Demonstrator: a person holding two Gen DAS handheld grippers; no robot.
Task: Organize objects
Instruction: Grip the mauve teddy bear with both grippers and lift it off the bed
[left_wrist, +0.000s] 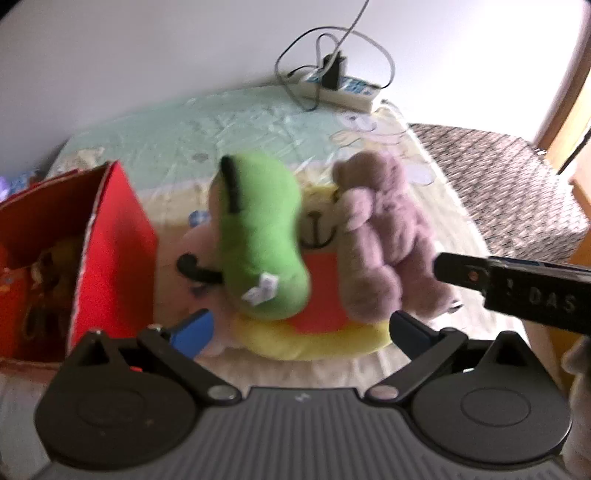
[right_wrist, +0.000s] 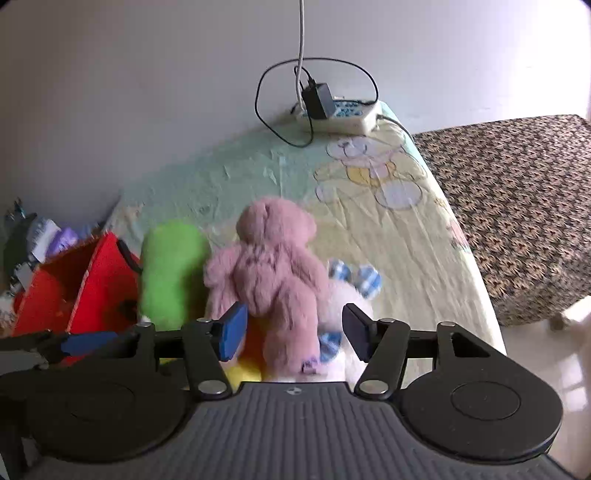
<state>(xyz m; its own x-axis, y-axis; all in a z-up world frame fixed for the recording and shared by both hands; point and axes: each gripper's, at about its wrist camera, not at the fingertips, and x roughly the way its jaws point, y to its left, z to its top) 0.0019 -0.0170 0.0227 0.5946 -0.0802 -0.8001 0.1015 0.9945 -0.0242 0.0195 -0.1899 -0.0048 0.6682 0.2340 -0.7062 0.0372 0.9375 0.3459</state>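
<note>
My left claw hangs spread wide over a heap of soft toys on the bed, beside the red box; my right claw stands half open around the pink bear's legs, pads not pressing. The green plush leans just beside the bear. Both look light, squashy and unbreakable; I judge a pinch across the bear's thick middle holds best.
</note>
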